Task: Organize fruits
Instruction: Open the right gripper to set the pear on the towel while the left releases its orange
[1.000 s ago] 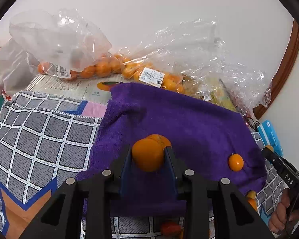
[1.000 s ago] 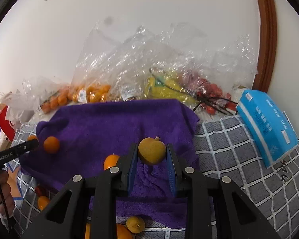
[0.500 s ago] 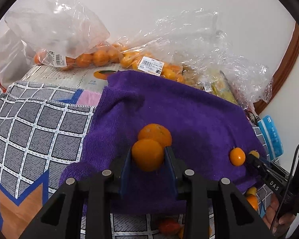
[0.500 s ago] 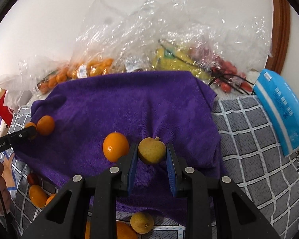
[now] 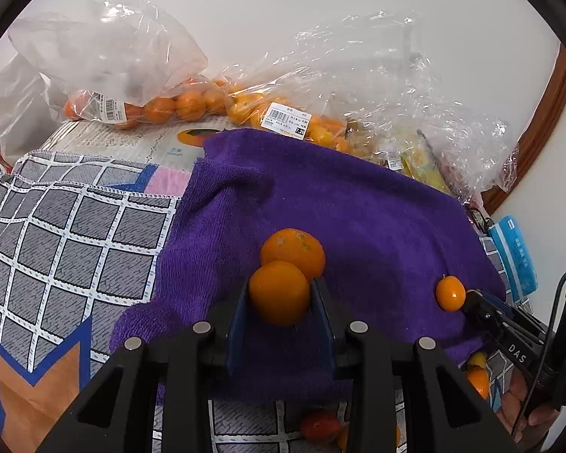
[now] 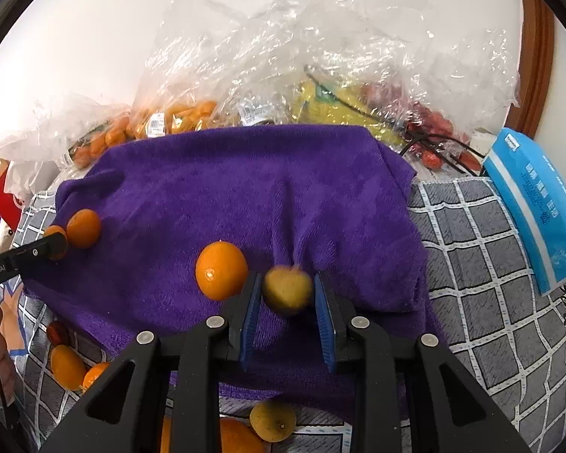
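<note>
A: Two claws, one fruit in each. The left claw (image 5: 280, 294) pinches a small orange (image 5: 279, 293) just above the purple towel (image 5: 358, 219), with a larger orange (image 5: 294, 251) lying on the towel right behind it, seemingly touching.

B: And the right one?

A: The right claw (image 6: 286, 292) has a yellowish round fruit (image 6: 287, 291) between its blue pads, blurred, and a gap shows at the right pad, so I judge the grip is loosening. It sits low over the towel's near edge. A kumquat-like orange fruit (image 6: 221, 270) rests on the towel just left of that claw.

B: Which matters next?

A: Probably the left orange: its neighbour lies straight ahead along the claw's axis, so setting it down there groups the pair.
</note>
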`<state>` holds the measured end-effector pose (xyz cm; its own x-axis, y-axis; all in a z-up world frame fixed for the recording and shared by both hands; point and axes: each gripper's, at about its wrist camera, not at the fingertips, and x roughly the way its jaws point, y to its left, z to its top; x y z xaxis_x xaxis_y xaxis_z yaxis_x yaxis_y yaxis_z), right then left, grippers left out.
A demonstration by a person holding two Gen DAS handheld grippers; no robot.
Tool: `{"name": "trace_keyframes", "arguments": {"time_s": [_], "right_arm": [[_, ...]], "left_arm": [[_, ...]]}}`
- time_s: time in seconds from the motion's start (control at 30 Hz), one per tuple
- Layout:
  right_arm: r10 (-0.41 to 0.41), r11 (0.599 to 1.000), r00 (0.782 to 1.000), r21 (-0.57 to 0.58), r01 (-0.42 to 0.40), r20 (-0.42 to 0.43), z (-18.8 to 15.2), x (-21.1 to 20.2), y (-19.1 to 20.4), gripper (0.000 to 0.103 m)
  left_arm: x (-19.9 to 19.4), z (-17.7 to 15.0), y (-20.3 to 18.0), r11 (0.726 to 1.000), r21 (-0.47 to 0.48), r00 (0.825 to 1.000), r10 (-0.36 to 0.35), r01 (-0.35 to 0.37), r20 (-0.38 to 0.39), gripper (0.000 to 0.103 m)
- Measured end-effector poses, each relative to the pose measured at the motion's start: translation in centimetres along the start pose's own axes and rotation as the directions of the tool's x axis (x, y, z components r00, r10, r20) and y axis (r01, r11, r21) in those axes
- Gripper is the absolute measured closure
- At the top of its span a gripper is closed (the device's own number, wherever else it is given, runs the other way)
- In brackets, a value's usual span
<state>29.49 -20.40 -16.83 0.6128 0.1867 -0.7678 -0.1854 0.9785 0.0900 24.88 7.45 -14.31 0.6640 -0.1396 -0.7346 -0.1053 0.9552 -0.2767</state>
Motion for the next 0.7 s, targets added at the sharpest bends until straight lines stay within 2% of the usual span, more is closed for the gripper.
{"name": "trace_keyframes", "arguments": {"time_s": [0.17,0.33,0.37,0.43,0.5,0.6,0.7], "right_arm": [[-0.018,1.000,0.997,-0.005,0.019,0.074,0.4,-2.1,-0.2,0.060],[-0.069,0.998,0.991,0.001,0.069,0.111,0.4,-4.3,-0.5,0.060],[-0.085,0.996,0.992,0.014,0.084,0.091,0.2,-4.7,-0.6,0.060],[-0.065,0.997,0.997,0.033,0.064,0.040,-0.6,-4.9,-1.0,0.061],[-0.040,0.999,0.999,0.034,0.040,0.001,-1.7,-4.9,-1.1,0.071],[-0.060,0.998,0.998,0.025,0.060,-0.017,-3.6,-5.2,-0.8,0.074],[-0.025,0.999,0.999,0.043,0.027,-0.035,-4.9,-5.1,-0.5,0.077]], "left_arm": [[-0.7,0.1,-0.3,1.000,-0.005,1.000,-0.024,0.024,0.014,0.070],[-1.6,0.1,-0.6,0.999,-0.004,0.998,-0.052,0.052,0.038,0.062],[-1.7,0.0,-0.7,0.999,-0.002,0.998,-0.054,0.054,0.042,0.062],[-1.8,0.0,-0.9,0.999,0.003,0.998,-0.054,0.054,0.042,0.061],[-2.0,-0.1,-1.0,0.998,0.007,0.997,-0.057,0.057,0.042,0.061],[-2.3,-0.2,-1.3,0.998,0.016,0.997,-0.063,0.063,0.050,0.061],[-2.6,-0.2,-1.5,0.998,0.027,0.996,-0.065,0.064,0.060,0.060]]}}
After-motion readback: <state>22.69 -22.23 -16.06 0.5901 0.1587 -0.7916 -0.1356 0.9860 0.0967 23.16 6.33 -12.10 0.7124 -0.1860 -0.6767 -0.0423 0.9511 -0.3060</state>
